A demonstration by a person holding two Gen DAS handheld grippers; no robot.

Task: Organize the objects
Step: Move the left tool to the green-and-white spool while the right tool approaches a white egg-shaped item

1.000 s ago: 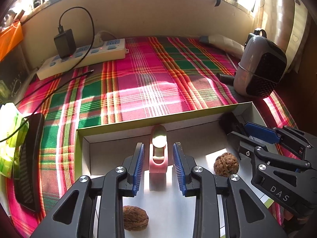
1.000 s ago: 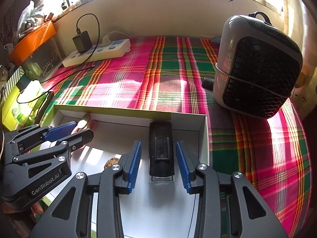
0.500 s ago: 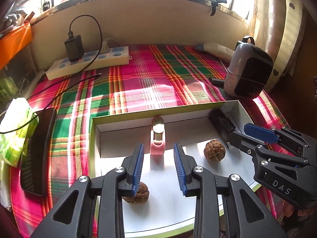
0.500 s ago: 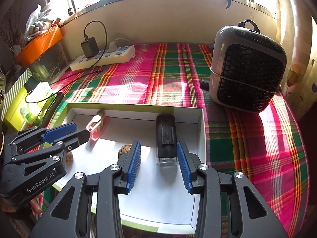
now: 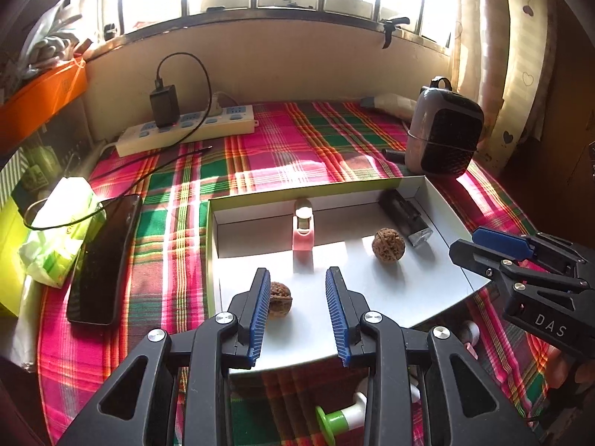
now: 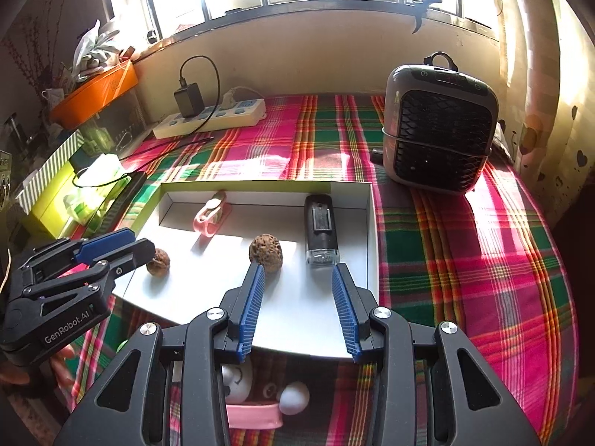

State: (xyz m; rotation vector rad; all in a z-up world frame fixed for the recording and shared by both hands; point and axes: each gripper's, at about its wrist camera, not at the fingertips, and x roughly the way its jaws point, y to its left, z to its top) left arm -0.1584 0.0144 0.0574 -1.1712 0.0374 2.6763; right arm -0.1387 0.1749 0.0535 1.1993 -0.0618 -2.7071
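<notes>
A shallow white box (image 5: 442, 204) (image 6: 368, 223) lies on the plaid cloth. In it are a pink clip (image 5: 303, 228) (image 6: 208, 217), a black lighter-like device (image 5: 405, 217) (image 6: 319, 228) and two walnuts (image 5: 388, 244) (image 5: 279, 299), also seen in the right wrist view (image 6: 266, 252) (image 6: 158, 257). My left gripper (image 5: 297, 278) is open and empty above the box's near edge, by the nearer walnut. My right gripper (image 6: 299, 271) is open and empty, behind the black device.
A grey fan heater (image 5: 442, 137) (image 6: 440, 137) stands at the right. A power strip (image 5: 186, 130) with a charger is at the back, a black phone (image 5: 104, 256) and tissue pack (image 5: 59, 230) at the left. Small toys (image 6: 260, 390) and a green-white toy (image 5: 342, 416) lie near me.
Both grippers have pulled back and up from the box, staying open. The pink clip and the black device stay in the box, now farther from the fingers.
</notes>
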